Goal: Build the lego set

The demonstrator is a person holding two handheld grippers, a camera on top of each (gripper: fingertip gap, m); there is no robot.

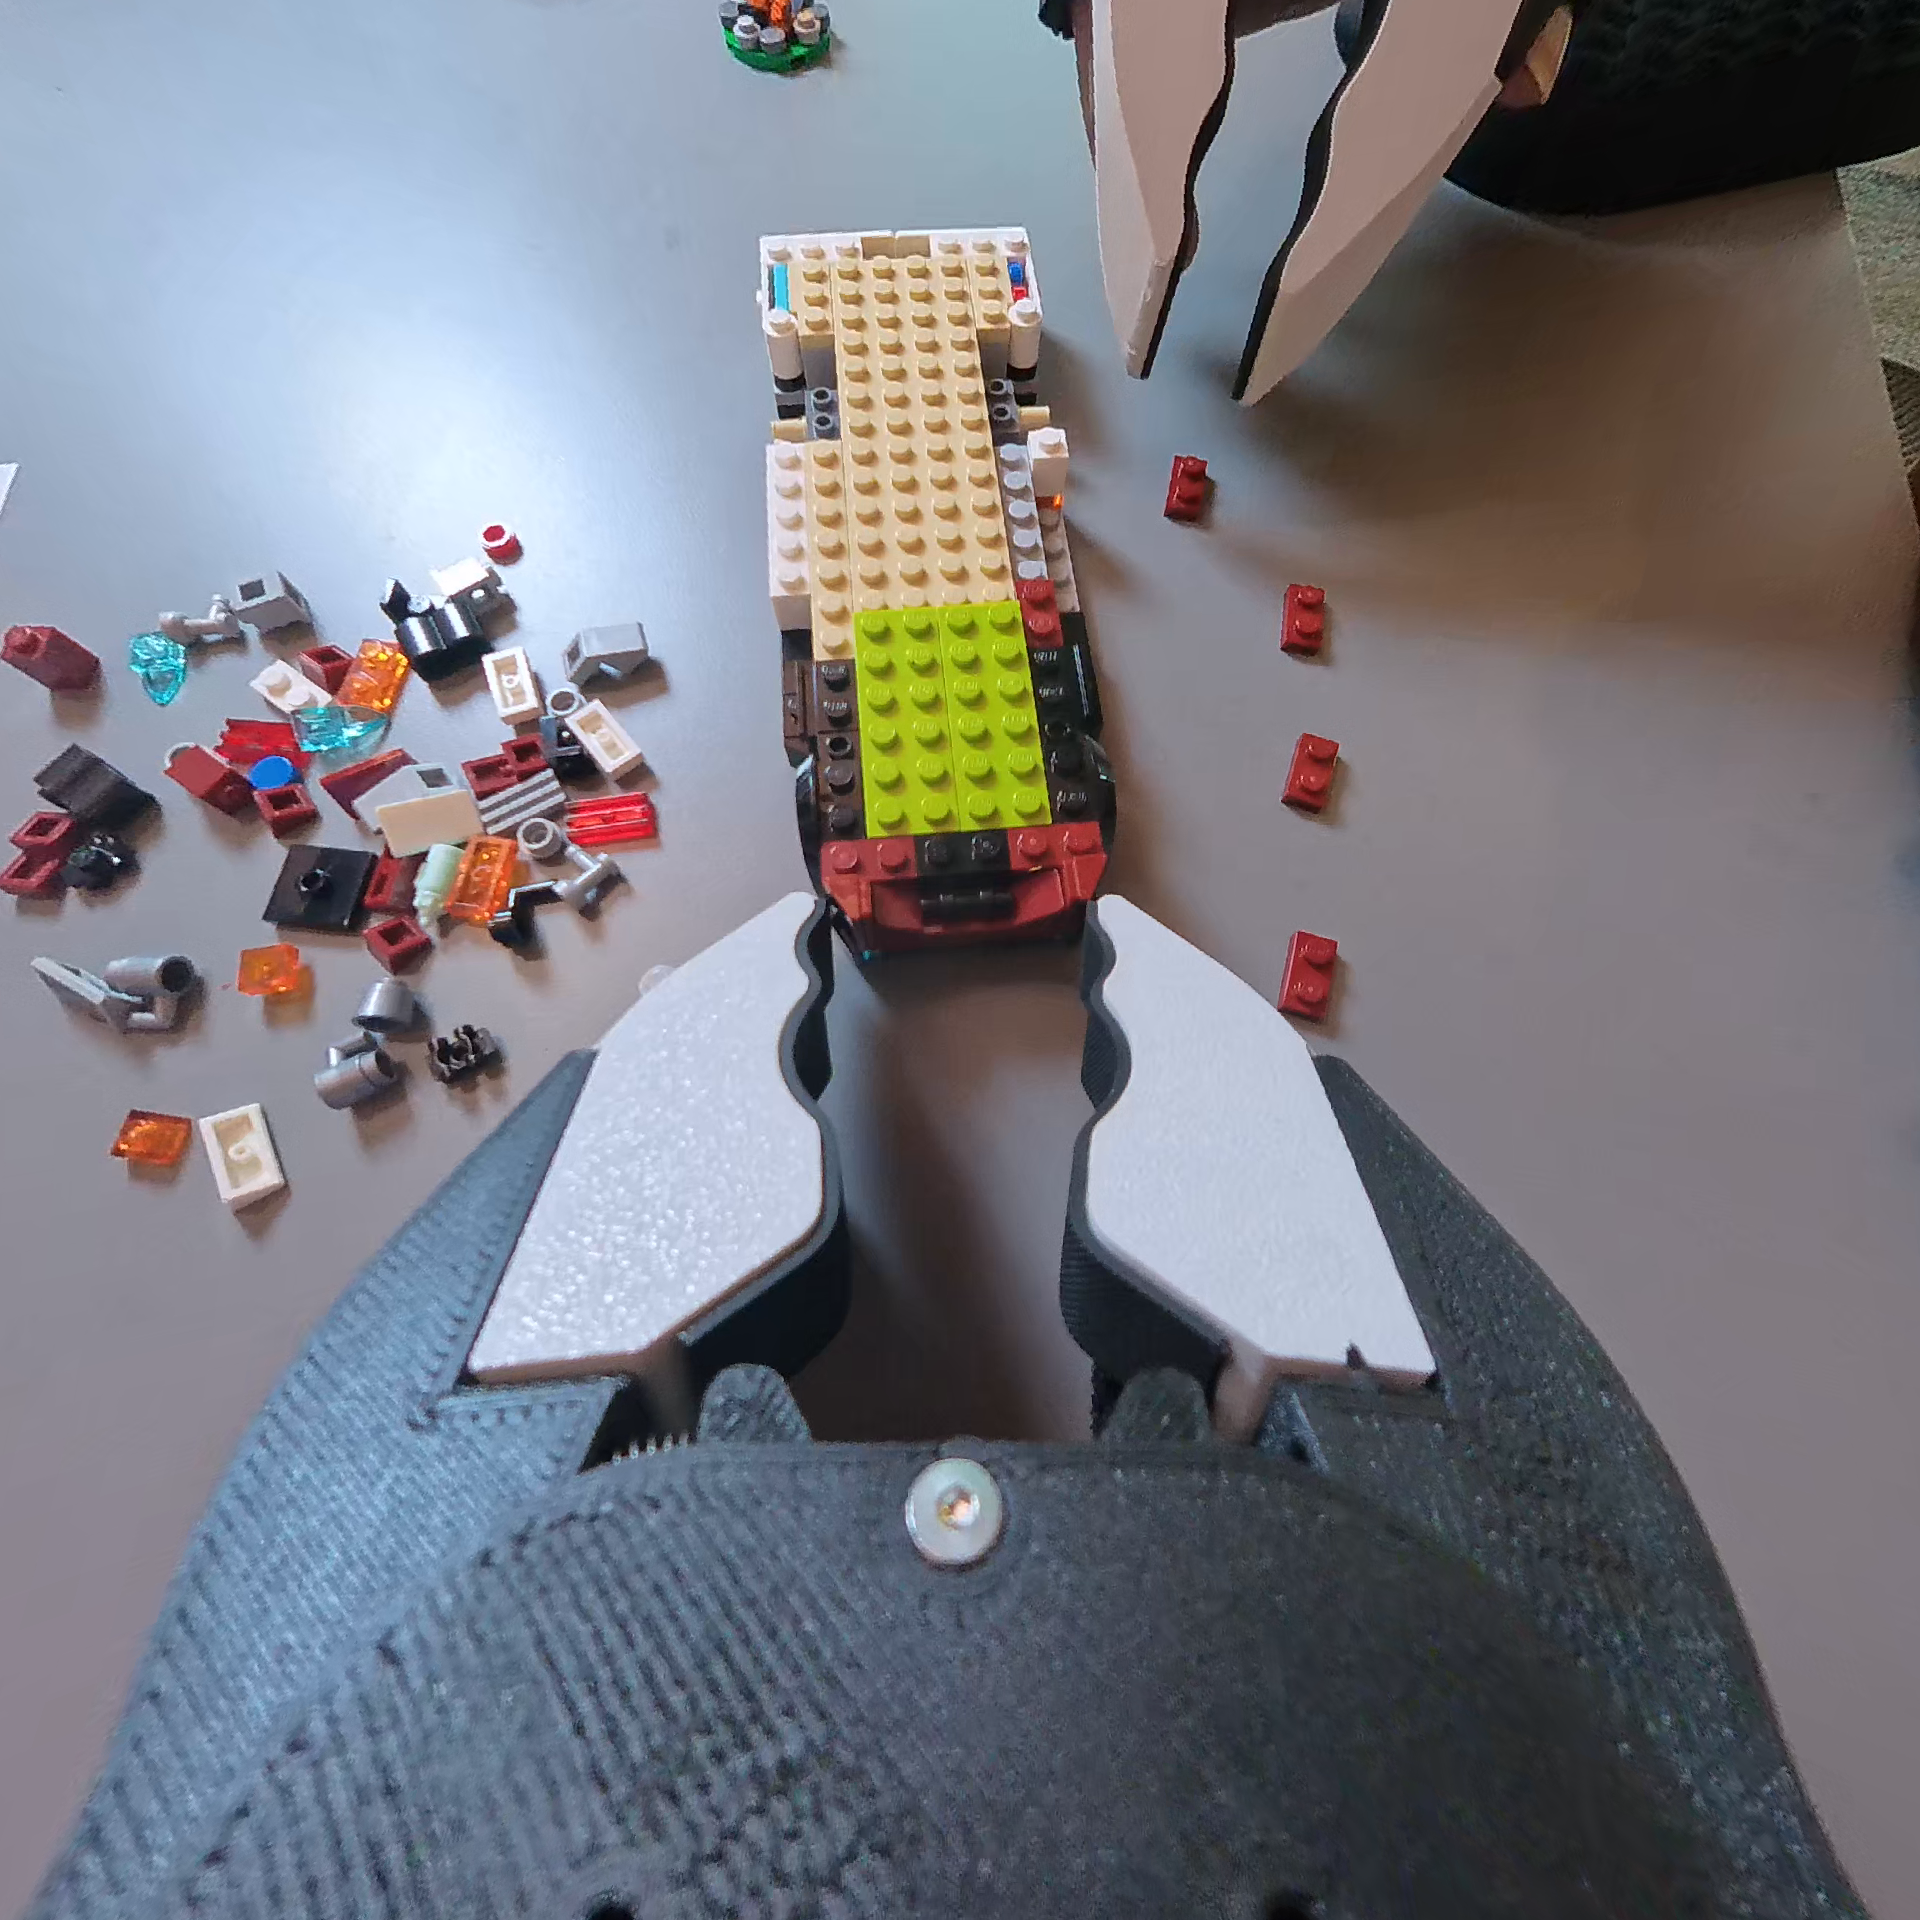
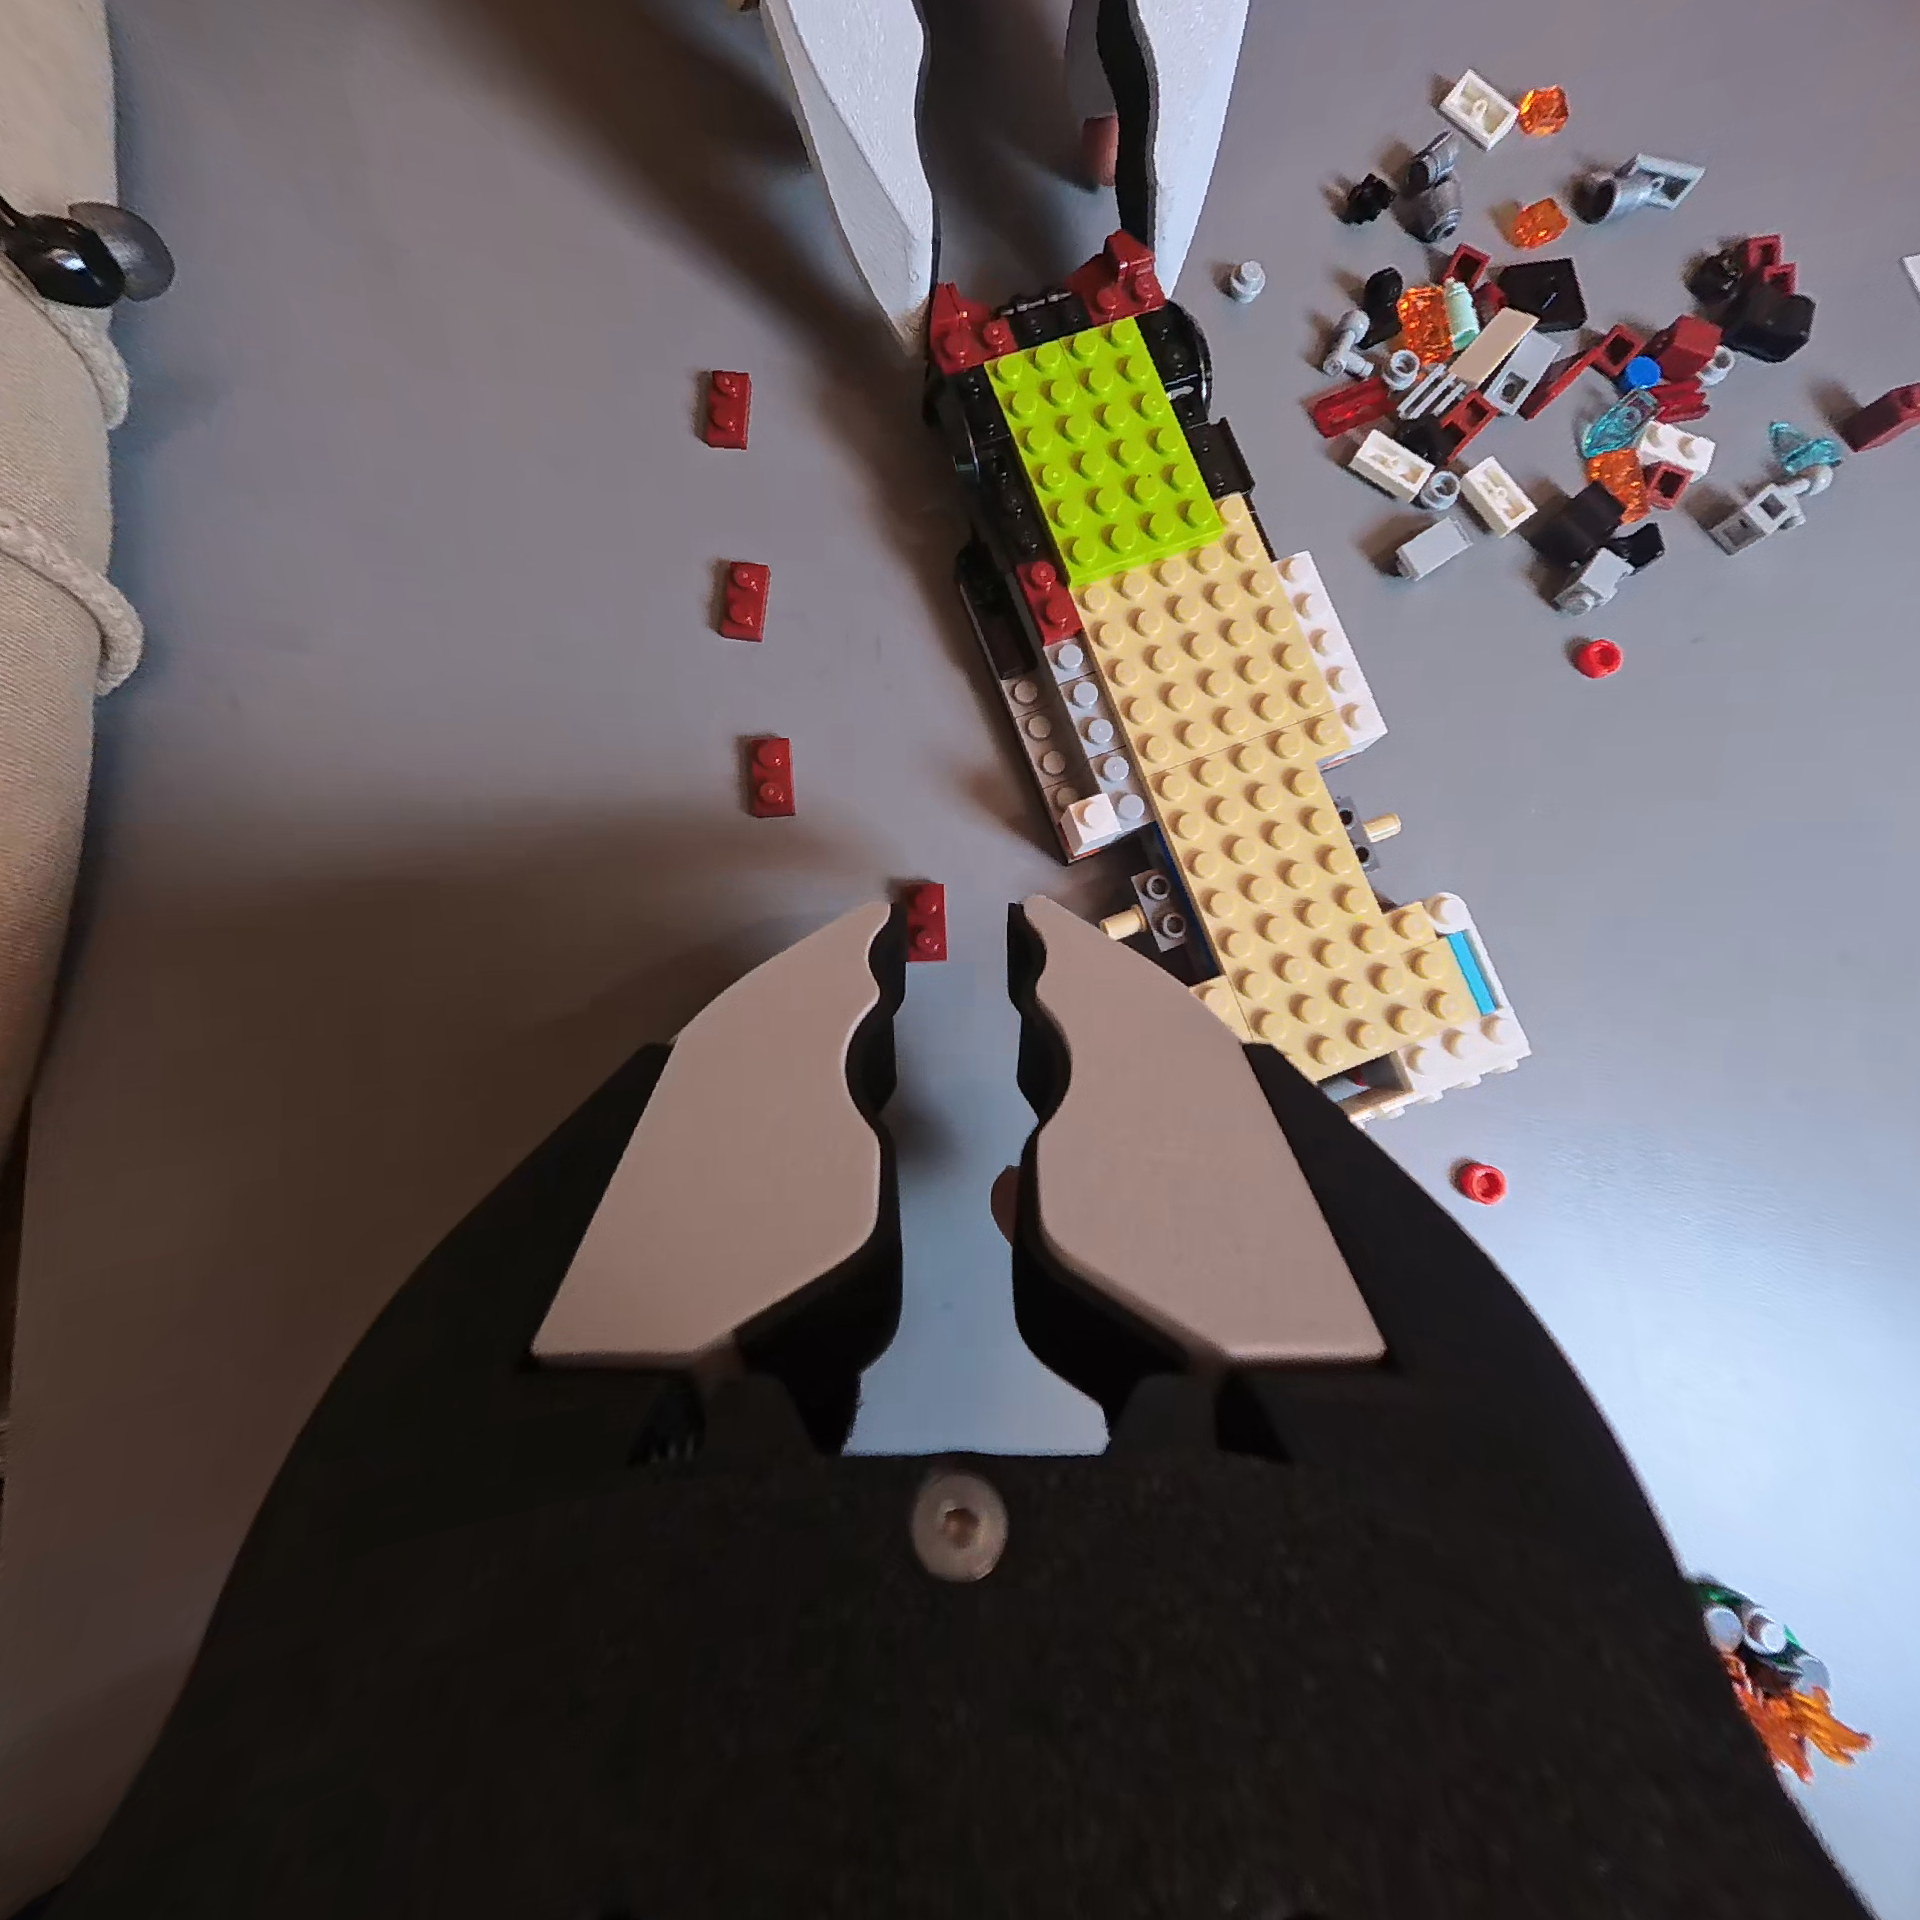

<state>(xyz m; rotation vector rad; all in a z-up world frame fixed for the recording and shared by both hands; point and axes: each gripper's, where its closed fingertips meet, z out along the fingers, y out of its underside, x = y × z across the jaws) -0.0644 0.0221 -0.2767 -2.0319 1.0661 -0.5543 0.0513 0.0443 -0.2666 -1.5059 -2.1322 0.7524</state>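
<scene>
A long brick model (image 1: 914, 499) lies on the grey table (image 1: 416, 312), with tan plates on top, a lime green patch (image 1: 951, 717) and a dark red end (image 1: 956, 894). My left gripper (image 1: 956, 914) is shut on that dark red end, one pad on each side; the right wrist view shows the same hold (image 2: 1034, 281). My right gripper (image 2: 954, 909) is open and empty, just above the table beside the model's white end. A dark red two-stud plate (image 2: 925, 920) lies on the table right by its left fingertip. The left wrist view shows the right gripper (image 1: 1195, 379) hovering above that plate (image 1: 1184, 488).
Three more dark red plates (image 2: 769, 774) (image 2: 743, 601) (image 2: 727, 407) lie in a row beside the model. A pile of small loose bricks (image 1: 343, 769) lies on the model's other side. A small green round build (image 1: 774, 31) stands farther off. Beige fabric (image 2: 52, 520) borders the table. The left gripper's tips are roughly 12 centimeters from the right gripper's. About 20 centimeters separates my right fingertips from the small green round build (image 1: 774, 31).
</scene>
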